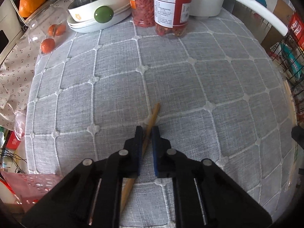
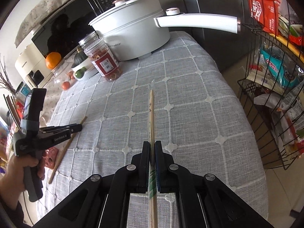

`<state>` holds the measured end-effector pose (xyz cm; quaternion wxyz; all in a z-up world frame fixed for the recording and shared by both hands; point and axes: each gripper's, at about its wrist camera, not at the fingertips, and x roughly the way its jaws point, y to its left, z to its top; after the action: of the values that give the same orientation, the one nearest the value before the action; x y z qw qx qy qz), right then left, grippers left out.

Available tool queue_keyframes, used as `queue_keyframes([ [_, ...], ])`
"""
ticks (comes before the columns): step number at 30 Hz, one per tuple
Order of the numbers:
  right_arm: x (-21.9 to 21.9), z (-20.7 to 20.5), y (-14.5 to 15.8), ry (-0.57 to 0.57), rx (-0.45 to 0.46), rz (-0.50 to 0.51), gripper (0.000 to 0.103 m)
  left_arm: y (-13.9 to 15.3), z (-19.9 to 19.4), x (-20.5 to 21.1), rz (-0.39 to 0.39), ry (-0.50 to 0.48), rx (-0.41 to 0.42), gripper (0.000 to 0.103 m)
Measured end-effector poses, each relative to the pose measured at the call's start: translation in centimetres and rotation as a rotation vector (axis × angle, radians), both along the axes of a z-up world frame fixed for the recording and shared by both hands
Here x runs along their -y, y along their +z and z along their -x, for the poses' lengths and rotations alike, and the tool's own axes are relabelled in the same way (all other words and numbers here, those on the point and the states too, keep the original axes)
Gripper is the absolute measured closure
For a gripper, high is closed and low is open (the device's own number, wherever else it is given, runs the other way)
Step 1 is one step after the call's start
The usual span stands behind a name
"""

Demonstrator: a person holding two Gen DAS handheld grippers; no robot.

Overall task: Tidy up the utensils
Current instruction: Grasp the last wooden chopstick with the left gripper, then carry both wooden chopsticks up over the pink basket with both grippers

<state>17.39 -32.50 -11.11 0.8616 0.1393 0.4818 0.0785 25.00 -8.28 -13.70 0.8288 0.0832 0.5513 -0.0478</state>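
A brown wooden chopstick [image 1: 154, 115] lies slanted on the grey checked tablecloth [image 1: 199, 87], and my left gripper [image 1: 147, 131] is shut on its middle, tip pointing away. In the right wrist view the same left gripper [image 2: 79, 127], held by a hand [image 2: 13, 172], clamps that brown chopstick [image 2: 62, 152] near the table's left edge. My right gripper [image 2: 152, 144] is shut on a pale bamboo chopstick [image 2: 151, 110] with green print, which sticks out straight ahead over the cloth.
At the table's far end stand a white long-handled pot [image 2: 133, 36], two clear jars of dried red food [image 1: 172, 9], a bowl with a dark squash [image 1: 98, 5], a lime and small oranges. A black wire rack [image 2: 269, 98] stands right; a pink basket [image 1: 28, 188] sits left.
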Motion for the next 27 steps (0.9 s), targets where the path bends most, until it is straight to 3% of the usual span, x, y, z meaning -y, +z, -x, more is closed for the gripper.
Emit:
queue_keyframes([
  [5,-0.1,0.7,1.3,-0.012,0.025,-0.001,0.098,1.3,2.9,1.7,0.044,-0.054,0.037,0.097],
  [12,-0.3,3.0,5.4,-0.042,0.124,-0.016,0.098,7.8,9.9,2.2,0.153,-0.175,0.177,0.097],
  [18,-1.5,5.3,8.9,-0.044,0.23,-0.056,0.098,13.3,15.4,-0.8,0.246,-0.242,0.31,0.097],
  [27,-5.5,7.8,13.3,-0.019,0.385,-0.084,0.098,20.2,20.7,-8.0,0.392,-0.199,0.542,0.097],
])
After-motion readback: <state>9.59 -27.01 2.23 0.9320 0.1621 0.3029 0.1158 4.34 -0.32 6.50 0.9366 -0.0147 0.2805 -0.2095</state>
